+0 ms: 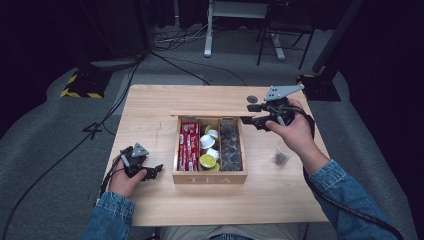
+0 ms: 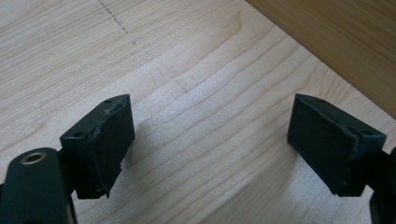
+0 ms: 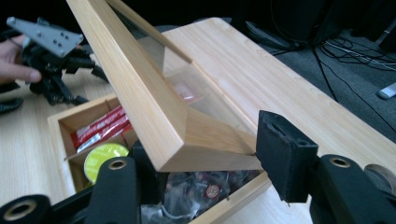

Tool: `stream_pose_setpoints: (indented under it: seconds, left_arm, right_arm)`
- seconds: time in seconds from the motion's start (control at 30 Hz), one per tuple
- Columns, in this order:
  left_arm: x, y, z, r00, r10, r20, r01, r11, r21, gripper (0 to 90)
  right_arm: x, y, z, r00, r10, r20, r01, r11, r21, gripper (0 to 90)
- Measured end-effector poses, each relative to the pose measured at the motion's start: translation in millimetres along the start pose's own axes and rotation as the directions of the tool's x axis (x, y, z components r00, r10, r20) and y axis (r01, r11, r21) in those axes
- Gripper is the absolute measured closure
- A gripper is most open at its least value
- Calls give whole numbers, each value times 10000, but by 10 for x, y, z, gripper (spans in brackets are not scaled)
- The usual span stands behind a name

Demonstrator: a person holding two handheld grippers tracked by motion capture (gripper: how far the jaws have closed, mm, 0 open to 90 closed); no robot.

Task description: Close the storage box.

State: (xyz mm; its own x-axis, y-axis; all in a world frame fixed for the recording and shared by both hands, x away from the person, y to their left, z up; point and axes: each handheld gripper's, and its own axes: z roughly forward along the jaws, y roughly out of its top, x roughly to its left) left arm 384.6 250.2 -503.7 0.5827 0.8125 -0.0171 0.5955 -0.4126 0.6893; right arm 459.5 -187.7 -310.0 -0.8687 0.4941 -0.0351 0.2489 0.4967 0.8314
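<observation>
- High view: wooden tea box (image 1: 210,176) mid-table, lid (image 1: 205,113) up; right gripper (image 1: 248,119) at lid's right corner.
- Left gripper view: left gripper (image 2: 210,140) spread wide over bare table (image 2: 196,84).
- Right gripper view: jaws straddle lid corner, contact unclear.

A light wooden table (image 1: 150,105) is being seen from above, standing on grey carpet (image 1: 45,130). An open wooden box (image 1: 210,177), lettered TEA on its near face, is being carried at the table's centre. A small clear plastic cup (image 1: 281,155) with dark contents is being supported to the right of the box, near the right edge. A small round dark disc (image 1: 252,99) is lying flat toward the far right. A faint pencil line (image 2: 114,18) is being shown on the bare surface left of the box.
</observation>
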Motion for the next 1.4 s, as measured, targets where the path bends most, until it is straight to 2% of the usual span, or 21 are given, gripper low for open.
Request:
stream_pose_setpoints:
  seconds: [0.6, 0.9, 1.17, 1.33, 1.4]
  left_arm:
    - [-2, 3, 3, 10000, 2, -5, -2, 10000, -16, 152]
    - [-3, 3, 4, 10000, -6, -16, 6, 10000, -22, 152]
    - [-3, 4, 3, 10000, -10, -14, 10, 10000, 0, 152]
    - [-4, 3, 3, 10000, -27, -5, 27, 10000, 6, 152]
    - [-2, 4, 2, 10000, 5, -17, -5, 10000, 11, 152]
  right_arm:
    - [266, -338, 52, 9960, -889, 104, 883, 9951, 453, 350]
    - [387, -494, 89, 9915, -1277, 253, 1259, 9900, 638, 339]
    - [487, -586, 116, 9779, -2024, 525, 1975, 9766, 852, 341]
    - [550, -666, 149, 9689, -2377, 686, 2301, 9677, 1032, 332]
    - [568, -696, 161, 9680, -2409, 709, 2326, 9665, 1084, 324]
